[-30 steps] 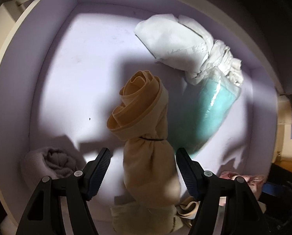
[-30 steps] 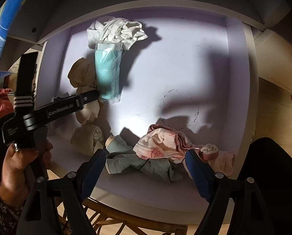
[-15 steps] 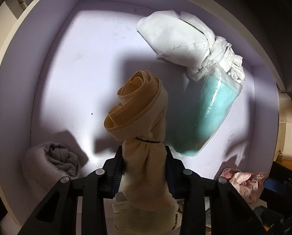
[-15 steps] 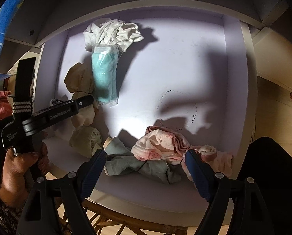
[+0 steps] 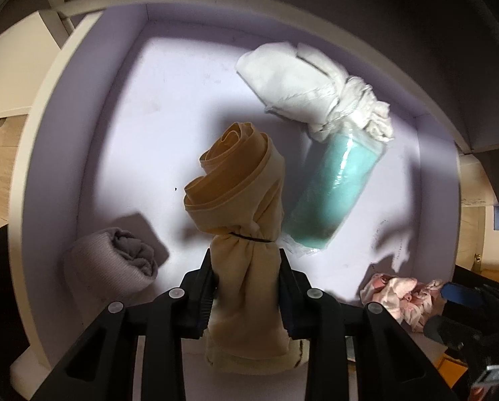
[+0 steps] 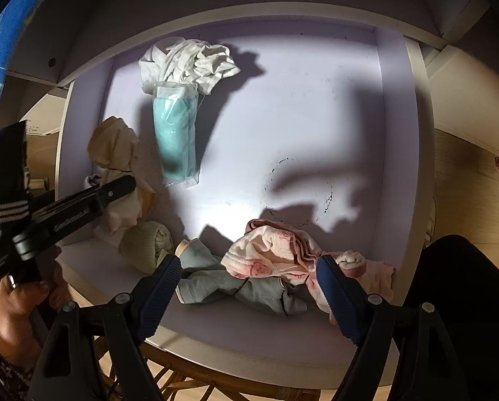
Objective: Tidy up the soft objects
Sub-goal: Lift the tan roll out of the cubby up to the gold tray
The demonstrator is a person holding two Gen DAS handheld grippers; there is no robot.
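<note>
The left gripper (image 5: pixel 246 287) is clamped on the beige rolled cloth (image 5: pixel 239 183) just below its black band, near the drawer's (image 5: pixel 92 133) front edge. Soft and light, it will likely sag above the pinch, so that tied waist looks the surest hold. The right gripper (image 6: pixel 246 287) hangs open over the pink garment (image 6: pixel 269 250).

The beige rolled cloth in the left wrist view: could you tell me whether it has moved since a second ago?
Yes. The beige rolled cloth, now clamped by the left gripper, has lifted off the drawer floor, away from the teal packet.
</note>
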